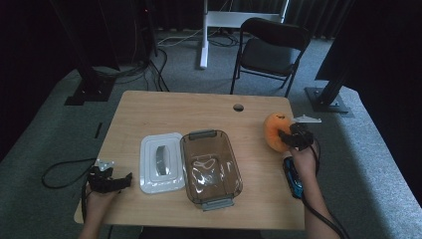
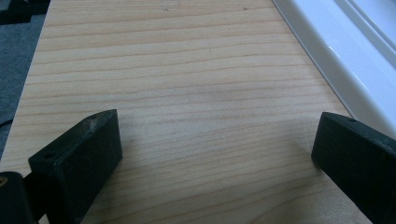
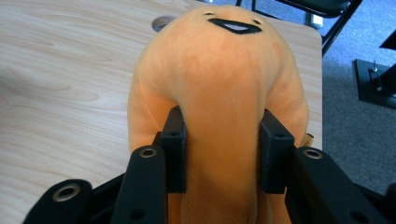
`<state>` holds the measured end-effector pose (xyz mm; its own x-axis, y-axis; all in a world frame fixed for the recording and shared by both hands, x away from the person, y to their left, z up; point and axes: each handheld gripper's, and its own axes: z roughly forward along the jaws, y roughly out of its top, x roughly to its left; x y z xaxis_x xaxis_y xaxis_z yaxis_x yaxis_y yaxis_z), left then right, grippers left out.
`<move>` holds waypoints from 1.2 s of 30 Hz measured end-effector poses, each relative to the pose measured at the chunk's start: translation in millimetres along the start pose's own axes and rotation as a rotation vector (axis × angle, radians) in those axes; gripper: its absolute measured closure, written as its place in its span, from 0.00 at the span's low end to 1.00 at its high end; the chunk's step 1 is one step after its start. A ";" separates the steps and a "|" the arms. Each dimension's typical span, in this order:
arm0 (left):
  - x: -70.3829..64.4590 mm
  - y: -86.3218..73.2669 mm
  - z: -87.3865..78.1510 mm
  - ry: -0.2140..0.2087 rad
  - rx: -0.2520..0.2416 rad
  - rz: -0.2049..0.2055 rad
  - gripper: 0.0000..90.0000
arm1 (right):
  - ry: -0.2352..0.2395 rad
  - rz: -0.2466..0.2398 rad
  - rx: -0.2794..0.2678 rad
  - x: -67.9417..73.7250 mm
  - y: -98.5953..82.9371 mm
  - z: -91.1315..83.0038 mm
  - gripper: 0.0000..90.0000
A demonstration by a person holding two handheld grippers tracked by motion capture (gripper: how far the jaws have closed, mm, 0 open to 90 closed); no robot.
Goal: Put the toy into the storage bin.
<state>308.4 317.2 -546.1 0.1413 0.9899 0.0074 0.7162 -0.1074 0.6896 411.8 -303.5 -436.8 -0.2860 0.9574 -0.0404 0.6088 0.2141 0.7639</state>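
At table's right, tool (image 3: 223,154) pinches plush (image 3: 219,84)

Room: grey carpet floor (image 1: 59,124); black curtains (image 1: 30,40) upper left and right; 1 black folding chair (image 1: 271,50) upper centre; white desk leg (image 1: 204,35); cables (image 1: 154,64); light wooden tabletop (image 1: 199,112) centre.

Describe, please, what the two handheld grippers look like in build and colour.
Both the left gripper and the right gripper are black, with two blocky, flat-faced jaws bearing small screw holes. Each has a grey three-cornered plate on top and trails a black cable; the right one has a blue handle section.
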 end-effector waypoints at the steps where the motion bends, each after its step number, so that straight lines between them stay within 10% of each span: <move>1: 0.0 0.0 0.0 0.000 0.000 0.000 0.02 | 0.002 -0.002 -0.002 1.2 0.1 -1.5 0.69; 23: 0.0 0.0 0.0 0.000 0.000 0.000 0.02 | 0.076 -0.052 -0.067 16.0 5.8 -39.2 0.69; 36: 0.1 0.0 0.0 0.000 0.000 0.001 0.02 | 0.160 -0.130 -0.133 47.6 23.0 -64.6 0.68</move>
<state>308.4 317.2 -546.1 0.1416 0.9899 0.0083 0.7163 -0.1083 0.6894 364.4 -265.5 -379.6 -0.4755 0.8783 -0.0498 0.4594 0.2962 0.8374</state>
